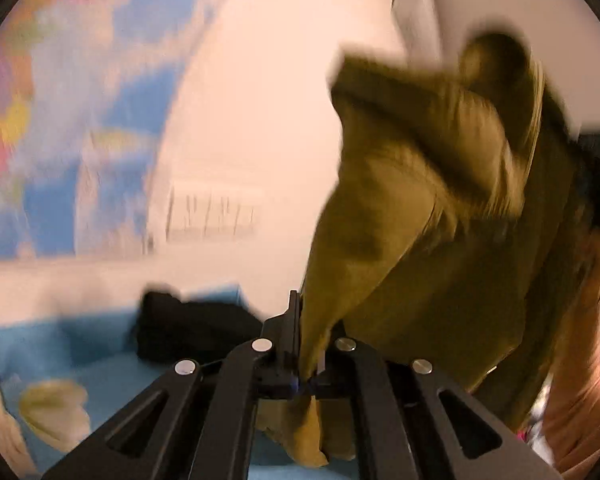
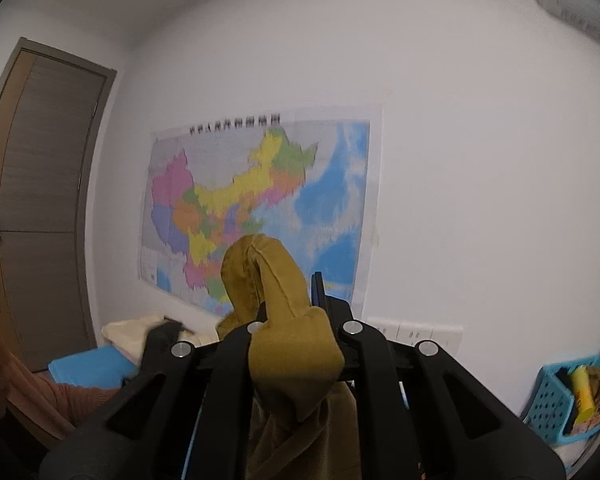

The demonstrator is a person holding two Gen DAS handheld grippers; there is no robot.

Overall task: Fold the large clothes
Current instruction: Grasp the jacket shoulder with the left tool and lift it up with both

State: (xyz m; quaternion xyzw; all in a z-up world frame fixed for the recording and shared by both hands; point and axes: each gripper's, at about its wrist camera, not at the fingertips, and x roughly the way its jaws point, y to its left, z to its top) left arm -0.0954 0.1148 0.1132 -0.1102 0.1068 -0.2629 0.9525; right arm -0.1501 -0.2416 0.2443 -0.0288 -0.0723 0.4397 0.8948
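While your left wrist view is smeared with blur, it does show your left gripper [image 1: 306,340] clamped on a pinch of the olive-green garment [image 1: 432,208]. Its jaws stand tight together with the cloth squeezed between them. From that pinch the garment rises and spreads up to the right in bunched folds, filling most of the right half of the view, and a loose tail of it hangs below the jaws. At the right edge a dark shape crosses the cloth; you cannot tell what it is. Low on the left lies a blue surface [image 1: 108,376] carrying a black item of clothing [image 1: 188,328] and a pale yellowish patch [image 1: 54,410]. Behind stands a pale wall with a colourful map [image 1: 100,128], badly blurred. A pink sleeve [image 1: 580,400] shows at the lower right.

Through your right wrist view, far sharper, your right gripper [image 2: 300,320] is closed on another part of the same garment [image 2: 292,344]. A loop of cloth arches up above the jaws, a fold drapes back over the gripper's body, and more hangs beneath it. Straight ahead the map [image 2: 260,208] hangs on a white wall, with a grey-brown door [image 2: 40,200] to the left and wall sockets [image 2: 416,334] to the lower right. A blue perforated basket [image 2: 556,404] at the lower right holds a yellow tube [image 2: 582,394] and some cloth. At the left edge you see part of a person in a pink sleeve [image 2: 48,396].
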